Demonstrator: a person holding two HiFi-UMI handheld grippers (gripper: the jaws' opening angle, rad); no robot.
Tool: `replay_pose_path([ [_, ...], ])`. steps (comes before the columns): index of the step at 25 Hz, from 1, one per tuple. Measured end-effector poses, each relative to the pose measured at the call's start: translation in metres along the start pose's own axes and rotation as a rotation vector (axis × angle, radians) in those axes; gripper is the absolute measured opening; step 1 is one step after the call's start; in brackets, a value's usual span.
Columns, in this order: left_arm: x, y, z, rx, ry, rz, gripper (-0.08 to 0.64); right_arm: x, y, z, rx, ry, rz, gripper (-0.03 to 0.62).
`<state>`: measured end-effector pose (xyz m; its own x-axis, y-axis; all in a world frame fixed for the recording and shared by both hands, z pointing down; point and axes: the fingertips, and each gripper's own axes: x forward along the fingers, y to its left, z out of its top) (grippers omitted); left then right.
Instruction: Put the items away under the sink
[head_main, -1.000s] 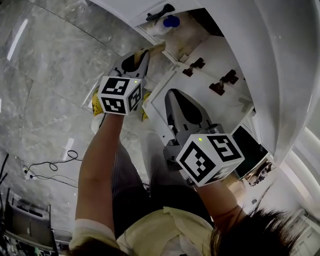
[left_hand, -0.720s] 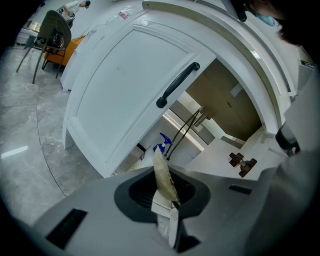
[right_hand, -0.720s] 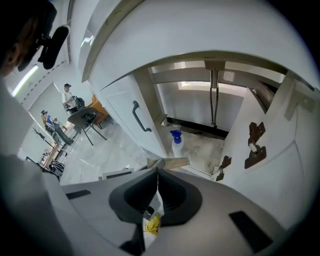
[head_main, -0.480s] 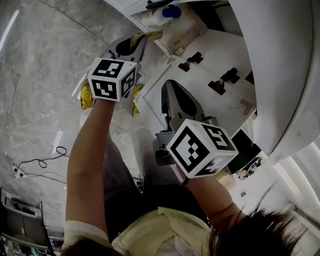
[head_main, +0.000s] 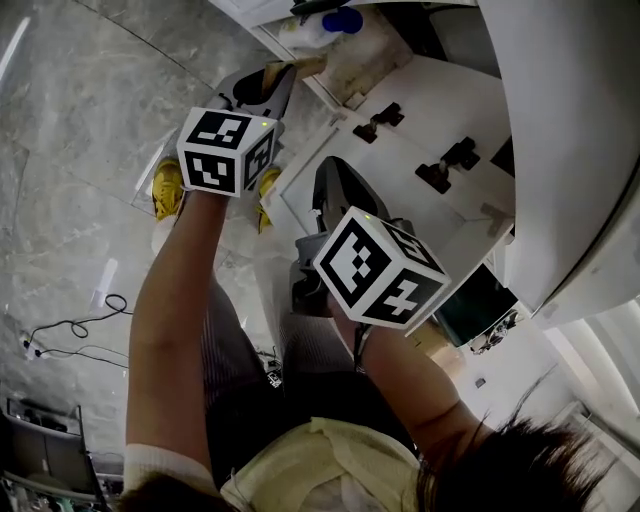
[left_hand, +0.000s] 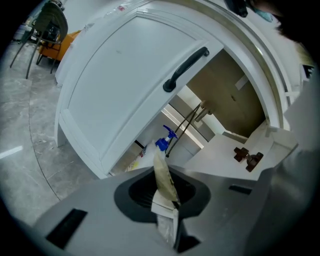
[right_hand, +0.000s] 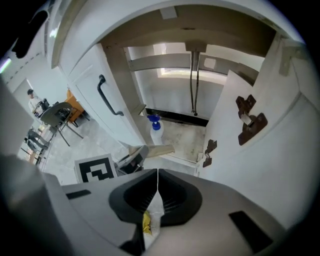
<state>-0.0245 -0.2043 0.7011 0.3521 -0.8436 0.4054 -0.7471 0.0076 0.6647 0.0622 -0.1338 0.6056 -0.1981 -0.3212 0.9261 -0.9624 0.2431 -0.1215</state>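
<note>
Cabinet (right_hand: 186, 141) holding bottle (right_hand: 156, 132), left gripper (left_hand: 163, 171) jaws clamping pouch (left_hand: 159, 159), right gripper (right_hand: 157, 170) jaws clamping packet (right_hand: 152, 210)

White cabinet door (left_hand: 115, 85), blue-topped bottle (right_hand: 156, 133) — black-and-white patterned cube (head_main: 228, 152)

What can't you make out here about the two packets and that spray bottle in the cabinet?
Tan flat packet: left gripper view, edge-on, lower end buried between the jaws.
White packet with yellow print: right gripper view, edge-on, print unreadable.
White spray bottle with blue top: label too small in every view.
</note>
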Motion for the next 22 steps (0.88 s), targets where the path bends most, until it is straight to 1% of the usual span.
replay_pose_path([
  [4,0.009,-0.006,-0.002,0.007,0.004,-0.018,0.064,0.011,-0.004,-0.011,0.061,0.035,-0.024,0.028],
  [7,0.015,-0.004,-0.005,0.007,0.003,-0.016,0.064,0.017,-0.004,-0.012,0.096,0.033,-0.028,0.028],
  [10,0.021,-0.001,-0.010,-0.028,-0.004,-0.007,0.064,0.021,-0.006,-0.006,0.102,0.004,-0.045,0.028],
  [12,0.026,0.002,-0.012,-0.052,-0.011,0.002,0.064,0.024,-0.010,-0.001,0.090,-0.011,-0.064,0.028],
  [14,0.030,0.005,-0.014,-0.056,-0.020,0.010,0.064,0.027,-0.013,0.003,0.085,-0.019,-0.077,0.028],
  [17,0.034,0.007,-0.018,-0.054,-0.028,0.019,0.064,0.031,-0.021,0.005,0.107,-0.026,-0.101,0.028],
  [22,0.044,0.005,-0.025,-0.124,-0.049,0.020,0.064,0.037,-0.034,0.011,0.136,-0.070,-0.123,0.028],
])
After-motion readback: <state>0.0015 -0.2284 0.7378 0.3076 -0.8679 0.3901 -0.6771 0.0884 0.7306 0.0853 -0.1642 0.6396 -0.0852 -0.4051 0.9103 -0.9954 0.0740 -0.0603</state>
